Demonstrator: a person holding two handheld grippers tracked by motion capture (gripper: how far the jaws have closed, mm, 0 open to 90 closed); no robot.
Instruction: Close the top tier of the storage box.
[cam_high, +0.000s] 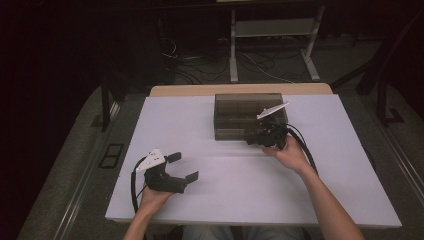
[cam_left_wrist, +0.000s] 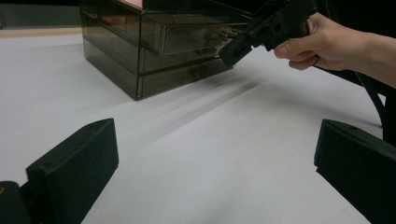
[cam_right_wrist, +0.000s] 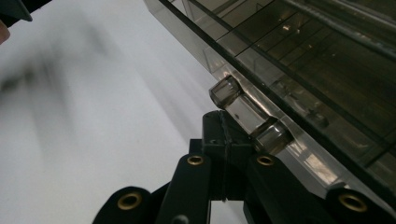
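A smoky see-through drawer box (cam_high: 245, 112) stands on the white table (cam_high: 210, 190), right of centre toward the back. My right gripper (cam_high: 261, 138) sits at the box's front, shut, with nothing between its jaws. In the right gripper view its closed tips (cam_right_wrist: 224, 128) lie against a clear bar handle (cam_right_wrist: 245, 116) on a drawer front. In the left gripper view the top drawer (cam_left_wrist: 196, 30) stands slightly out from the box (cam_left_wrist: 121, 60), with the right gripper (cam_left_wrist: 231, 53) at its front. My left gripper (cam_high: 183, 166) rests open near the front left, its jaws (cam_left_wrist: 215, 135) wide over bare table.
A wooden strip (cam_high: 240, 90) runs along the table's back edge. Beyond it are white desk legs (cam_high: 233, 50) and loose cables (cam_high: 210, 65) on the floor. Black cables trail from both grippers over the table.
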